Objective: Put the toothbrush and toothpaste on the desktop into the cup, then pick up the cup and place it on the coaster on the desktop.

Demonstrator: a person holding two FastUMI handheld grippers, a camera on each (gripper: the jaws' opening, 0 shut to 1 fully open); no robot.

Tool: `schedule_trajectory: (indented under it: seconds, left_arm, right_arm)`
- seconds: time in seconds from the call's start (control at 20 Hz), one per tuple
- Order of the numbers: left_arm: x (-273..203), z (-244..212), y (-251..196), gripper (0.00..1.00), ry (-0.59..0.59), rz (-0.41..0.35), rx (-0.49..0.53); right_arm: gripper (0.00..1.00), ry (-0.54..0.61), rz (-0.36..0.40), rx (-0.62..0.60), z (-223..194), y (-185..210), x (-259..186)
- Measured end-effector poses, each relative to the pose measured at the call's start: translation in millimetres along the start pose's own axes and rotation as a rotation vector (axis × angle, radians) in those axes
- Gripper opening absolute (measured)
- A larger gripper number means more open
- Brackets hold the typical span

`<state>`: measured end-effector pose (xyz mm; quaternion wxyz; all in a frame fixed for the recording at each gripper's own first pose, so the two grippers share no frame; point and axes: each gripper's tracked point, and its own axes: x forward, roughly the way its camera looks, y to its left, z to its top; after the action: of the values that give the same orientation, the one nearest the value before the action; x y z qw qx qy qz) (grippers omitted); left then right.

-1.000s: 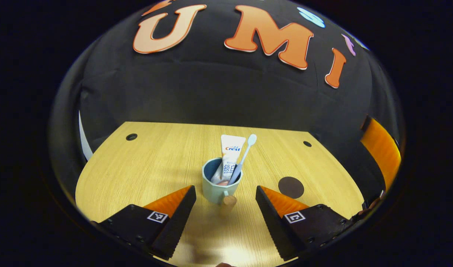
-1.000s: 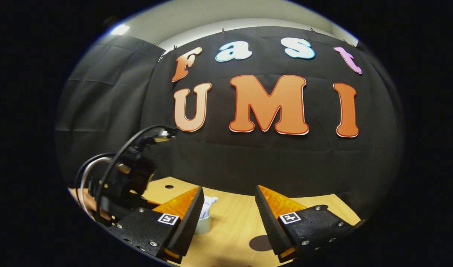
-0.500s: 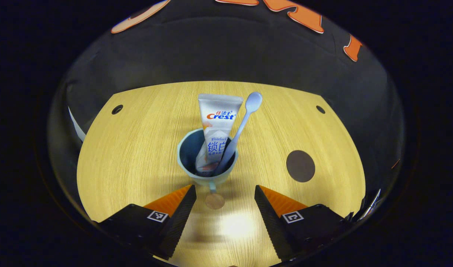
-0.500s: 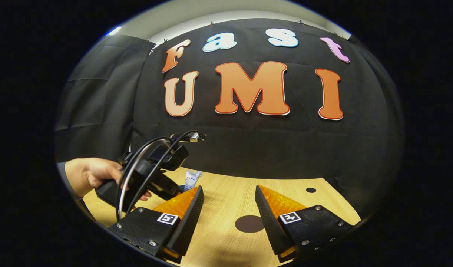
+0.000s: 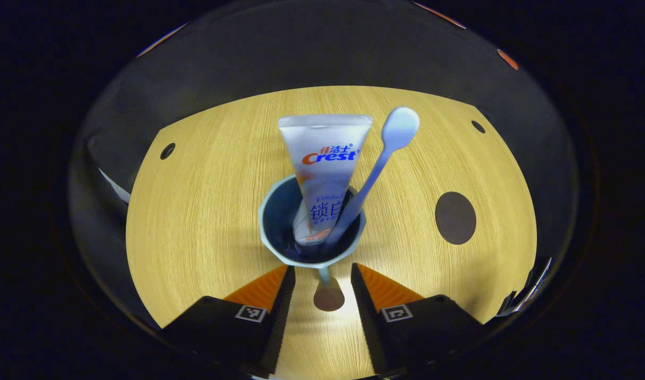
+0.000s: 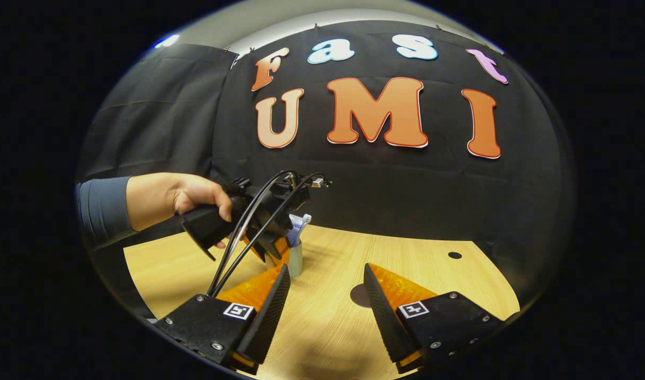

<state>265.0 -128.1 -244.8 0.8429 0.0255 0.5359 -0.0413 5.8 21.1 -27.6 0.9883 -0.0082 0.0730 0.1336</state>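
A pale blue cup (image 5: 269,237) stands on the wooden desktop (image 5: 196,211), holding a white toothpaste tube (image 5: 325,163) and a light blue toothbrush (image 5: 378,169), both leaning away. My left gripper (image 5: 322,269) straddles the cup's handle (image 5: 328,295) from above; its fingers stand narrowly apart on either side with small gaps showing. A dark round coaster (image 5: 455,217) lies to the cup's right. In the right gripper view, the left gripper (image 6: 264,232), held by a hand (image 6: 169,198), tilts down over the cup (image 6: 295,259). My right gripper (image 6: 326,266) hangs open and empty, near the coaster (image 6: 359,296).
The desktop has small round holes near its far corners (image 5: 167,151) (image 5: 478,126). Black cloth walls close off the table's far side. A sleeve (image 6: 101,208) reaches in from the left in the right gripper view.
My left gripper has moved in over the cup, tilted downward, and its fingers have narrowed around the handle. The right gripper stayed open and shifted only slightly.
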Motion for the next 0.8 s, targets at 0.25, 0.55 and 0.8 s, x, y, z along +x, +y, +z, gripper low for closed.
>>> schedule_trajectory:
  seconds: [0.25, 0.55, 0.8]
  left_arm:
    - [7.7, -2.6, 1.6, 0.25, -0.012, 0.009, -0.008]
    - [9.3, -22.3, 0.5, 0.21, -0.064, 0.014, -0.044]
    - [2.1, -28.4, 1.6, 0.20, -0.092, -0.002, -0.049]
  right_arm:
    - [0.90, -0.021, 0.020, 0.009, 1.4, 6.4, -7.4]
    - [0.97, -0.060, -0.005, 0.026, 9.2, -4.8, -13.8]
    - [0.97, -0.063, -0.030, 0.051, 9.2, -17.0, -18.6]
